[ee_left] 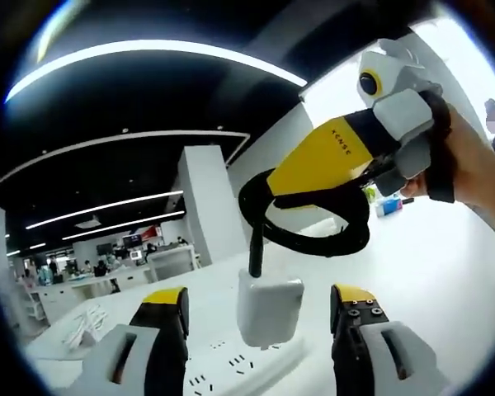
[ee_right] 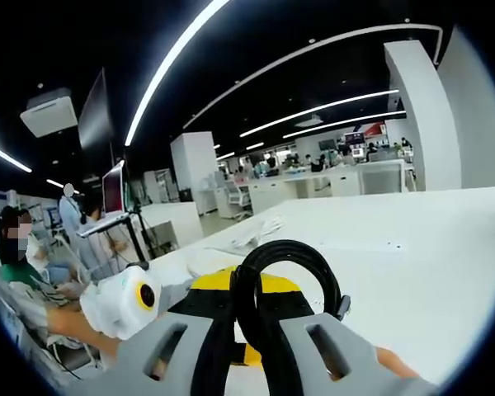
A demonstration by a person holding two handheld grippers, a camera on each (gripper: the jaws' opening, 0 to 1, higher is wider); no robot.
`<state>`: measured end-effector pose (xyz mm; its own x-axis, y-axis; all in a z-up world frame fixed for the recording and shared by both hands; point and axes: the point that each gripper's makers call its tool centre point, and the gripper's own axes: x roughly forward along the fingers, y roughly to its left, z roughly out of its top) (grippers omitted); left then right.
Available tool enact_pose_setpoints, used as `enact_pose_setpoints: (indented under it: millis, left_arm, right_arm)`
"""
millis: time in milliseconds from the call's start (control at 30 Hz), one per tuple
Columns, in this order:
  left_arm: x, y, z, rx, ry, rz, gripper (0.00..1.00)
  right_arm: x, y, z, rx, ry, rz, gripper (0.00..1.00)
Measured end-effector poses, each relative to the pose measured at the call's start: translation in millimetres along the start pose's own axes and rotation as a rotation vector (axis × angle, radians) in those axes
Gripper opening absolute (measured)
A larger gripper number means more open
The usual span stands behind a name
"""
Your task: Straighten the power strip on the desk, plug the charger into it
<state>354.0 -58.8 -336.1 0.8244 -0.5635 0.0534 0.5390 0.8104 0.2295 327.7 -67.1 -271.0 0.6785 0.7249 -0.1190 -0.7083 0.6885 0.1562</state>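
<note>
A white charger [ee_left: 269,309] hangs on its black cable [ee_left: 313,235] right over the white power strip [ee_left: 231,367] on the desk. I cannot tell whether its prongs are in a socket. My left gripper [ee_left: 260,295] is open, one jaw on each side of the charger and touching neither side. The right gripper [ee_left: 268,194], yellow and black, comes in from the upper right in a person's hand [ee_left: 470,169] and holds the cable's loop. In the right gripper view, my right gripper [ee_right: 256,323] is shut on that looped cable [ee_right: 285,276].
The white desk [ee_left: 429,272] stretches out to the right. Loose papers [ee_left: 87,326] lie at its left end, and small coloured items [ee_left: 386,202] stand at the far side. A monitor [ee_right: 113,188] and seated people are at the left of the right gripper view.
</note>
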Motion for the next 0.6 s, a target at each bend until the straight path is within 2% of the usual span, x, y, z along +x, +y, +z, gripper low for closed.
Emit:
enact_pose_setpoints:
  millis: [100, 267, 500, 600]
  left_arm:
    - [0.3, 0.1, -0.5, 0.025, 0.001, -0.002, 0.55]
    - [0.8, 0.2, -0.1, 0.028, 0.000, -0.003, 0.52]
    - [1.7, -0.7, -3.2, 0.048, 0.012, -0.014, 0.32]
    - [1.9, -2.4, -3.7, 0.050, 0.017, -0.027, 0.30]
  right_arm:
    - [0.4, -1.1, 0.6, -0.001, 0.003, 0.002, 0.06]
    - [0.6, -2.2, 1.5, -0.001, 0.005, 0.002, 0.06]
    - [1.0, -0.3, -0.5, 0.001, 0.006, 0.002, 0.06]
    - [2.0, -1.1, -0.8, 0.004, 0.010, 0.004, 0.06]
